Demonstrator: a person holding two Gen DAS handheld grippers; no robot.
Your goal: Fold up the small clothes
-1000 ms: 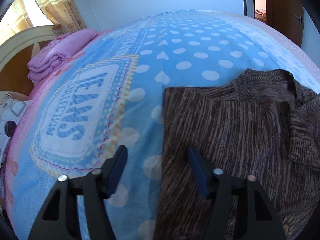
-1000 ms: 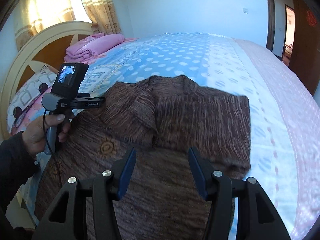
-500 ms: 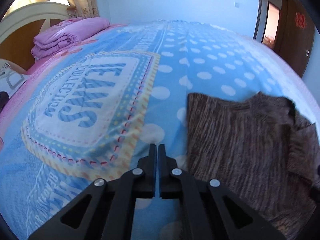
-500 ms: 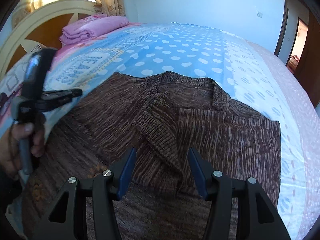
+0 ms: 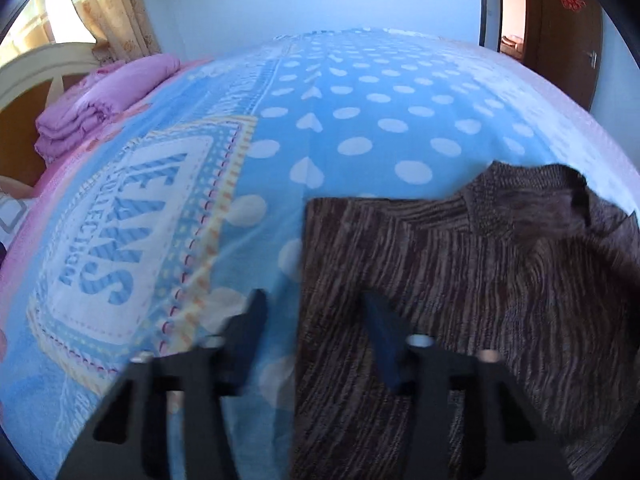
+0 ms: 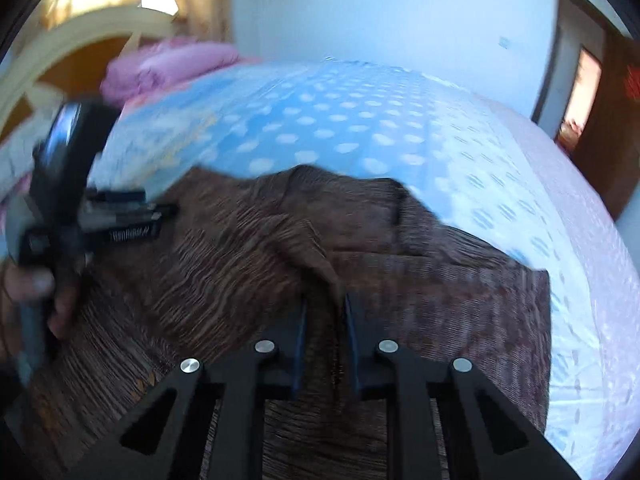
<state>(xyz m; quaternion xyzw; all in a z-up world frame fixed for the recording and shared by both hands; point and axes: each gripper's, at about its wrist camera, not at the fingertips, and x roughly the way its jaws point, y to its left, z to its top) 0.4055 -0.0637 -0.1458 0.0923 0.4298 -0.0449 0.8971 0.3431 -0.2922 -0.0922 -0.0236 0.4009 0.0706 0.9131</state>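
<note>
Brown striped knit sweater (image 6: 420, 280) is spread flat on a blue blanket with white polka dots (image 5: 360, 128). A raised fold of the knit is pinched between the closing jaws of the right gripper (image 6: 325, 320). The left gripper (image 5: 316, 320) is seen opening, its jaws straddling the sweater's left edge, nothing gripped. Folded pink bedding (image 5: 100, 104) lies far ahead to its left.

My right gripper (image 6: 325, 320) points steeply down, its jaws closing, with a ridge of sweater (image 6: 420, 300) pinched up between the fingers (image 6: 300, 344). My left gripper (image 5: 316, 320) tilts down too, jaws opening, blurred, straddling the sweater's edge without touching it. My left hand (image 6: 32, 292) wraps its handle, off to my right fingers' left.
</note>
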